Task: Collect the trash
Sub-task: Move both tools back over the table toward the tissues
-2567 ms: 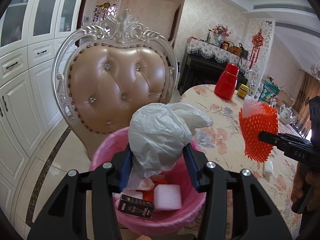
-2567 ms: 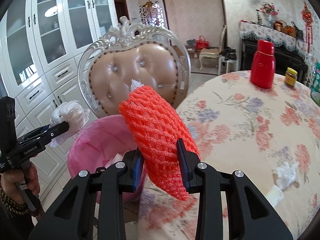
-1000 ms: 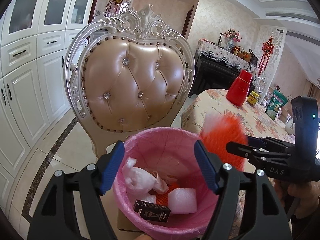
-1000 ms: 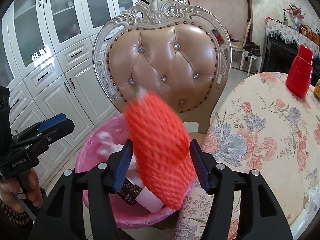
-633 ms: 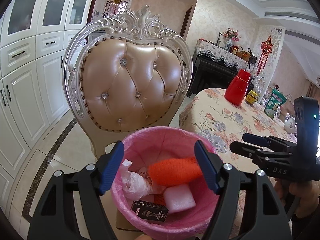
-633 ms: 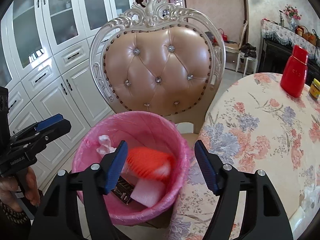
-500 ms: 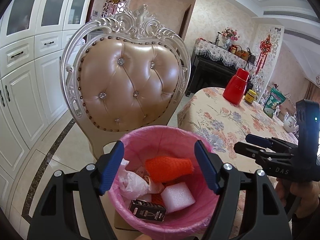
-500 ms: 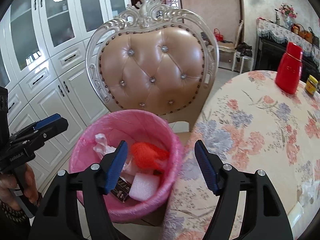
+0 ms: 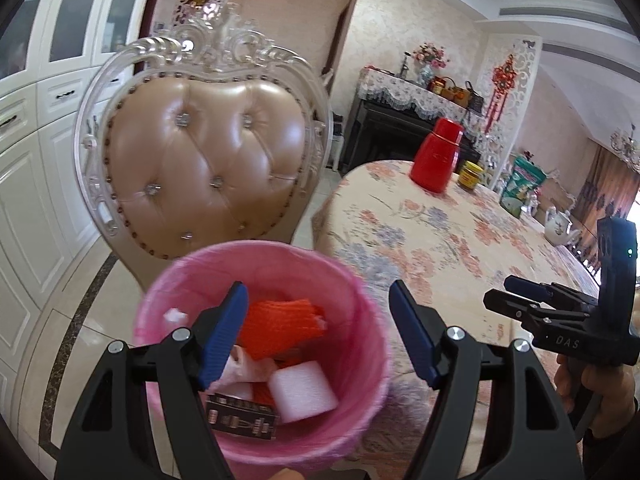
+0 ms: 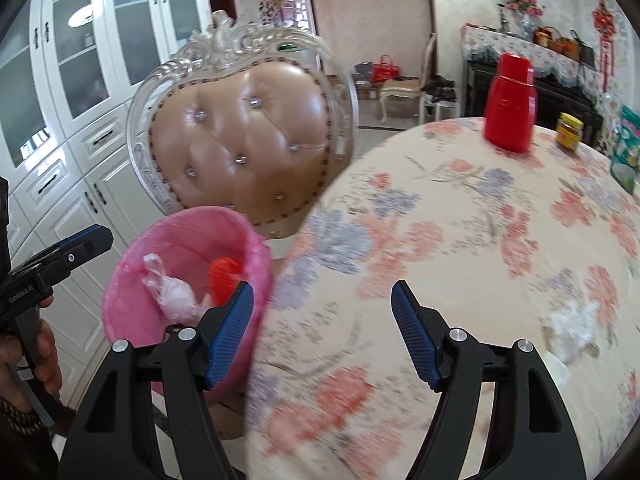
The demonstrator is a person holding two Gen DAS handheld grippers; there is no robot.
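Your left gripper point(image 9: 316, 330) hangs over the pink bin point(image 9: 362, 308), jaws spread and empty, the bin's mouth showing between its blue pads point(image 9: 224, 334). Inside the bin lie the orange net point(image 9: 284, 328), a white foam block point(image 9: 302, 392), a crumpled plastic bag point(image 10: 170, 288) and a small black box point(image 9: 242, 420). Your right gripper point(image 10: 320, 330) is over the edge of the floral table point(image 10: 460, 240), beside the bin; its jaws have just been opening and nothing sits between them. The net you carried is now in the bin, no longer in the right gripper's grip as it was a second ago. A wad of white tissue point(image 10: 572, 330) lies on the table to the right of that gripper, well apart from it. Farther back on the table stand a red flask point(image 10: 510, 106) and a yellow-lidded jar point(image 10: 570, 132). A tufted chair point(image 9: 208, 160) stands just behind the bin
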